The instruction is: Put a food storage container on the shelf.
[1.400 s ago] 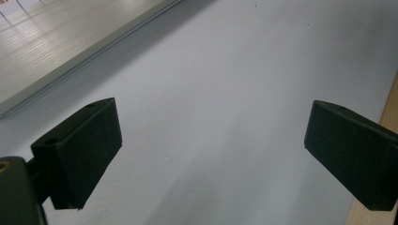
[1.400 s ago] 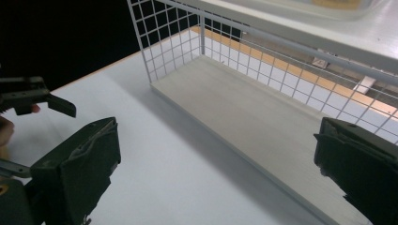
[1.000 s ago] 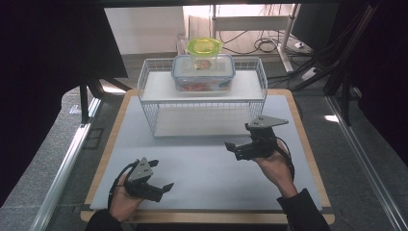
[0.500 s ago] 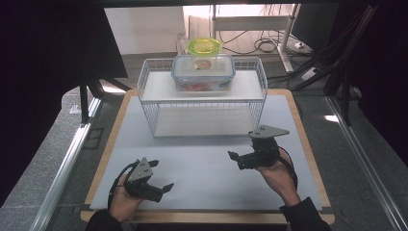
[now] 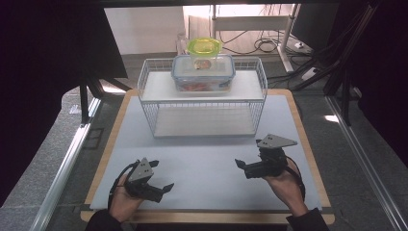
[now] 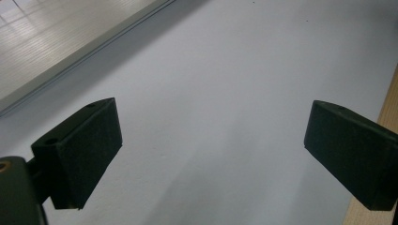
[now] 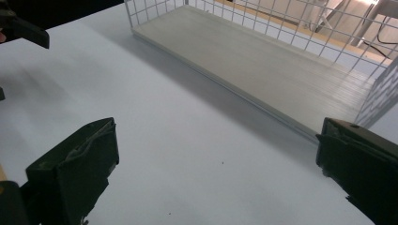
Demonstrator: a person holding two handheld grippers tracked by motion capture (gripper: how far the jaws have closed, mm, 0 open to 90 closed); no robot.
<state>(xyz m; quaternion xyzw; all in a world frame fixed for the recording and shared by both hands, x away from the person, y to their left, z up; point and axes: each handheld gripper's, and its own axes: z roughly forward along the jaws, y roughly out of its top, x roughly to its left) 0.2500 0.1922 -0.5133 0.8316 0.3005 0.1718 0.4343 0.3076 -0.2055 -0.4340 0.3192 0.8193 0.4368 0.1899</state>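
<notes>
Both grippers: I am holding them low over the near part of the table (image 5: 202,159), nothing between the jaws of either.
Left gripper (image 5: 161,186): I am keeping its jaws spread wide, with bare white table between them in the left gripper view.
Right gripper (image 5: 240,165): I am pointing it leftward across the table, jaws wide apart and empty (its own view looks toward the lower level of the rack).
Clear container (image 5: 203,73): it is sitting on the top shelf of the white wire rack (image 5: 202,113), well apart from both grippers, blue-rimmed lid on, food inside.
Green-lidded tub (image 5: 204,49): it is standing on top of the clear container.
Lower shelf (image 7: 263,61): it is lying bare.
Progress: I am judging the stacking on the rack to be finished, since both grippers are free and clear of it.
Left to do: nothing that I can make out; whether another move is needed I cannot tell.
</notes>
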